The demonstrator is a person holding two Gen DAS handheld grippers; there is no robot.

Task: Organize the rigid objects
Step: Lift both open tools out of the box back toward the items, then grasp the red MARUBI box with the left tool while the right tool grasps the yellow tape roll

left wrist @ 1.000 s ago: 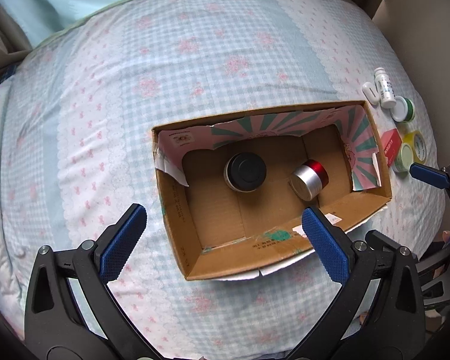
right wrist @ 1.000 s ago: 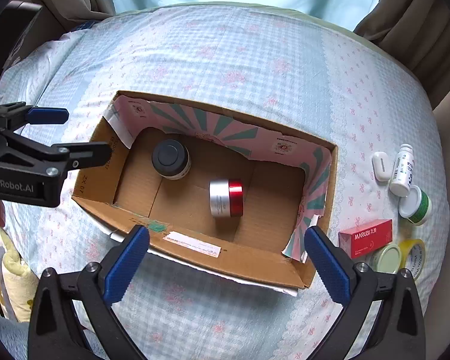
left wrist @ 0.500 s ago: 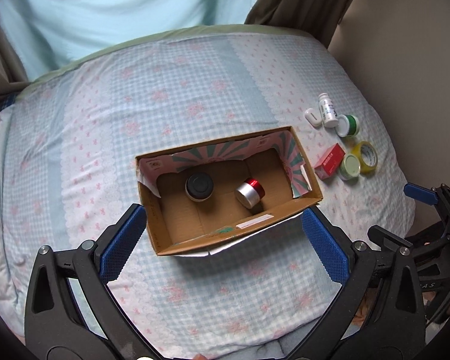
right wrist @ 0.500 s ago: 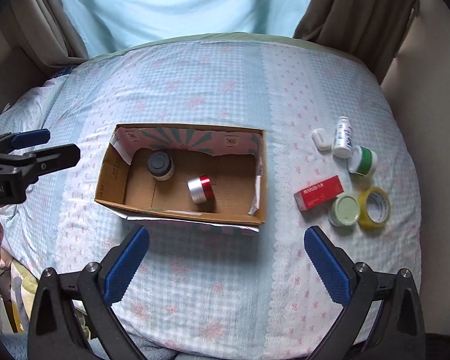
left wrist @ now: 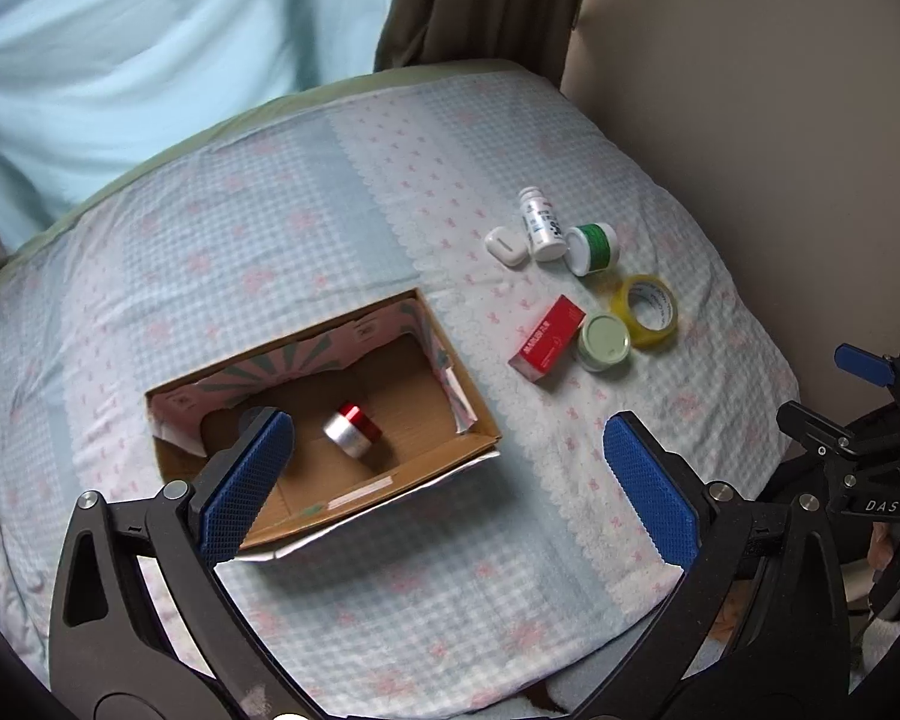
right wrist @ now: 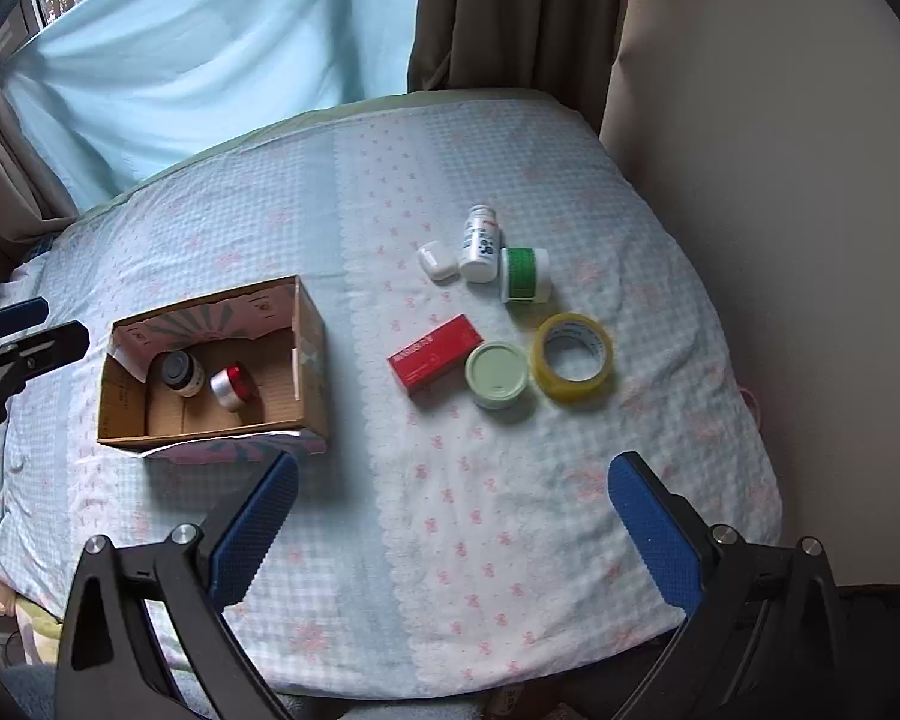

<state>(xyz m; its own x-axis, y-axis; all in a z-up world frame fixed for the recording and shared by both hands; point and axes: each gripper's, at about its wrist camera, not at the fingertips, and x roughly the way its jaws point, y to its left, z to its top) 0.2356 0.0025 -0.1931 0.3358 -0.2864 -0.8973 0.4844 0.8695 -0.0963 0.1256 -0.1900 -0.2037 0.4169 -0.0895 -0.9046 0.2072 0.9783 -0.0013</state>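
Bedspread [right wrist: 390, 180], pale blue gingham with pink bows, fills both my views. At far left in the right wrist view I see my left gripper [right wrist: 27, 330] hanging beside the box; in its own view its blue-padded fingers [left wrist: 246, 477] are spread wide with nothing between them, one pad blocking part of the box floor. Next comes the open brown cardboard box [right wrist: 309, 354] with a pink-and-teal printed lining. Inside it stands a dark-lidded round jar [right wrist: 181, 373], and just beside it a silver-and-red cylindrical tin [right wrist: 232, 387] lies on its side. Right of the box, apart from it, lies a red rectangular carton [right wrist: 435, 354], touching a pale green round lid [right wrist: 497, 373], then a yellow tape roll [right wrist: 572, 357]. Behind these sit a small white rounded case [right wrist: 437, 261], a white pill bottle [right wrist: 480, 244] and a white-capped jar with a green label [right wrist: 525, 274], close together. My right gripper [right wrist: 453, 531] hovers over bare cloth near the bed's edge, spread wide and empty. Beige wall [right wrist: 780, 180] on the right.
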